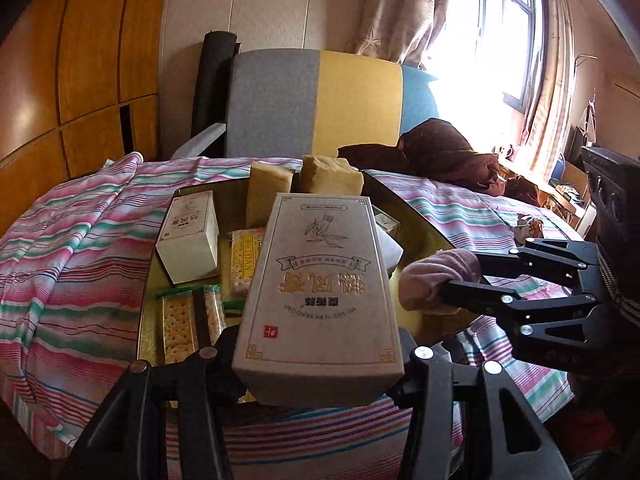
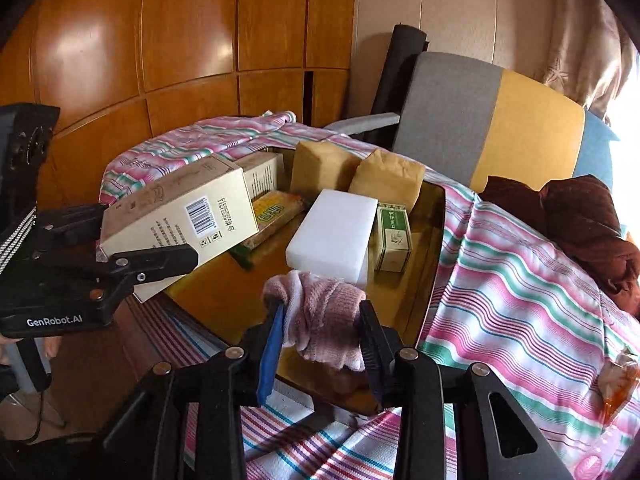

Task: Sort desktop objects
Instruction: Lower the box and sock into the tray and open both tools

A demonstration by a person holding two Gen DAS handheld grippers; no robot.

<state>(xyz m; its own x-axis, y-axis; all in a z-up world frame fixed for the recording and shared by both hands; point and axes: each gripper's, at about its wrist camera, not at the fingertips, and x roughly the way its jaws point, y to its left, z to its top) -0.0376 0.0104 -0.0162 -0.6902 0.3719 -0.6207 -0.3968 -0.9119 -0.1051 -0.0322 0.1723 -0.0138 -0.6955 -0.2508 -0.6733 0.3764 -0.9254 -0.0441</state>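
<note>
Two tools clamped, left tool (image 1: pixel 320 364) on tea box (image 1: pixel 320 292), right tool (image 2: pixel 322 332) on pink sock (image 2: pixel 324 316)

Orange packet (image 2: pixel 618 384) — cut off (right edge) — contents unclear.

Blown-out daylight from the window (image 1: pixel 500 32), glare on wardrobe (image 2: pixel 80 52), fisheye-bent edges.

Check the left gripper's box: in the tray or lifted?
Lifted. The box is clamped in the left gripper, tilted, its far end hanging above the tray floor and the packets there.
</note>
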